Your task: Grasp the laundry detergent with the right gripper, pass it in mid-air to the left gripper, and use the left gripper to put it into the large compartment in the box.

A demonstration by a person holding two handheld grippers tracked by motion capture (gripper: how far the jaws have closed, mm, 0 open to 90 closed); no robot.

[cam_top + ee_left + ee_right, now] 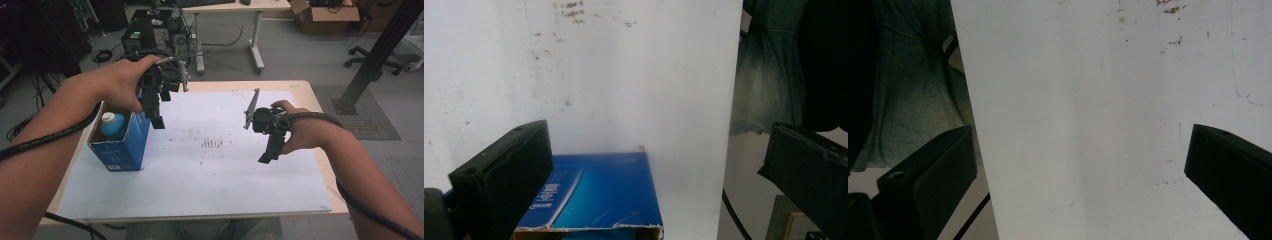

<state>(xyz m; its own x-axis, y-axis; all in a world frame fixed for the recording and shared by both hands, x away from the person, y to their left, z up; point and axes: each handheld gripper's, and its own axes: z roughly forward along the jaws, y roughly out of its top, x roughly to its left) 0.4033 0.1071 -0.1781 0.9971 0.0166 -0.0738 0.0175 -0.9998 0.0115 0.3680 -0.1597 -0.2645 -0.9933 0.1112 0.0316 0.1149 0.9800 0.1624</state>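
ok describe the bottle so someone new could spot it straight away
Start at the white sheet covering the table, then go to its left edge, where an open blue box stands below the left gripper. The bottle stands inside: light blue with a white cap.

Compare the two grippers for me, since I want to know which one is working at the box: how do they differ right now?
The left gripper hangs over the blue box's right wall, while the right gripper hovers above the bare white mat, away from anything. In the left gripper view the box edge lies below its jaws; the right gripper view has only mat and table edge between its jaws. Both are open, hold nothing and point downward.
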